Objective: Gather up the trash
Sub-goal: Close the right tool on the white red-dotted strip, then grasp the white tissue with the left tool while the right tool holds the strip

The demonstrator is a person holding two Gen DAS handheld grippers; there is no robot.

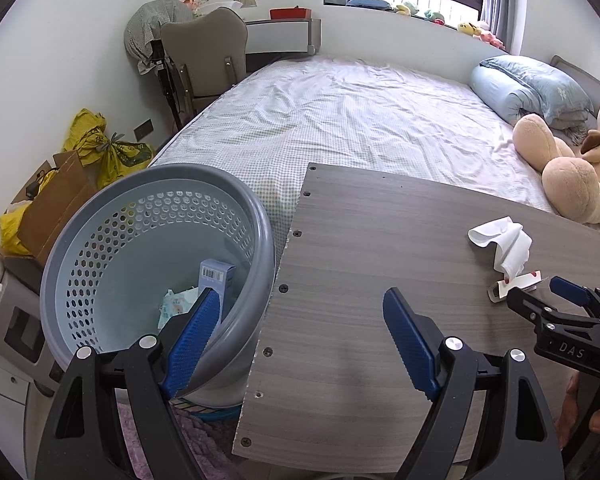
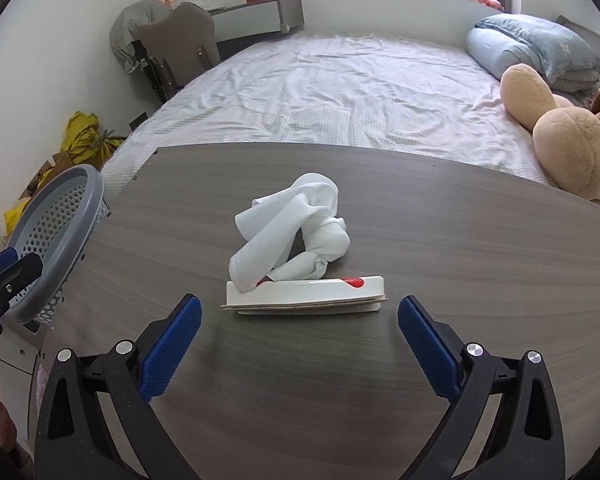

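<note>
A crumpled white tissue lies in the middle of the grey wood-grain table, its end resting on a flat white-and-red carton just beside it. The right gripper hovers released, its jaws spread before the carton. The left gripper is also released, one finger at the rim of the grey perforated plastic bin off the table's left edge, with a blue box inside.

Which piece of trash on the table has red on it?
The flat white packet nearest the right gripper has red marks. The crumpled tissue lying partly on it is plain white.
</note>
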